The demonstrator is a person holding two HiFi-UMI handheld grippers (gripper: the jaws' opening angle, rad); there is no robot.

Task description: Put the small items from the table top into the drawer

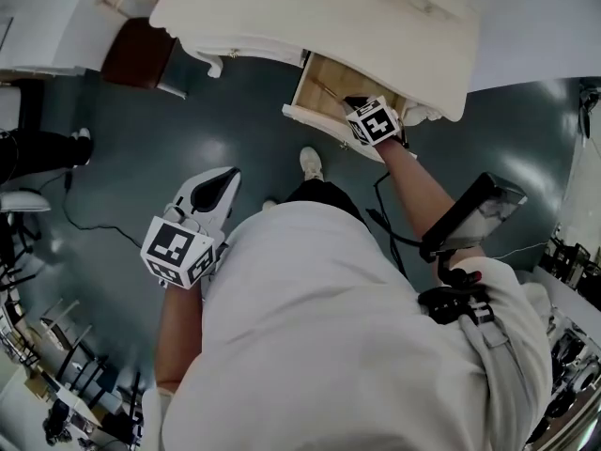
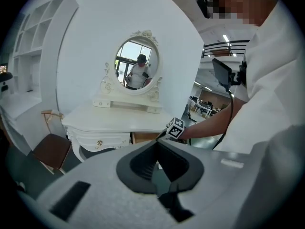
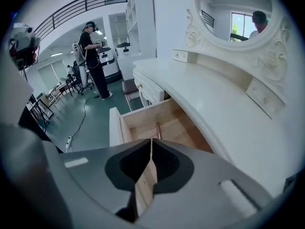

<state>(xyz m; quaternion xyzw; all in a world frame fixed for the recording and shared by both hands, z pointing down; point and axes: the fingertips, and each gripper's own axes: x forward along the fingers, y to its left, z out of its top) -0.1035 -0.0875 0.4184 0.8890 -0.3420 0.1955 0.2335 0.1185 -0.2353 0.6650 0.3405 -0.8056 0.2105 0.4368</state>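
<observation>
A person [image 1: 329, 327] in a white top stands on a dark grey-green floor [image 1: 216, 120], seen from above, facing a white dressing table [image 1: 319, 12]. At far left, a brown-seated chair [image 1: 139, 53] sits beside the table's end.

At lower left, the left gripper [image 1: 223, 181] is held out over the floor, well apart from the table and pointing towards it. Its own view shows the two dark jaws meeting at the tips with nothing between them. Beyond them are the table front, an oval mirror [image 2: 137, 65] in a carved white frame, and the chair.

Towards the middle, under the table top, a wooden drawer [image 1: 324, 90] with a white front stands open. A slim brown stick-like item [image 3: 157, 129] lies lengthways on the drawer's bottom. What it is cannot be told.

Over the right part of the drawer, the right gripper [image 1: 362, 106] hangs above the opening, tilted downward, with its marker cube on top. Its own view shows the jaws closed to a thin slit, tips touching and holding nothing. The drawer's wooden inside shows past them. Far off in that view, another person [image 3: 93, 56] stands across the room.

At right, a dark screen [image 1: 474, 209] stands out from the person's front, with black cables [image 1: 390, 224] running beside it.
</observation>
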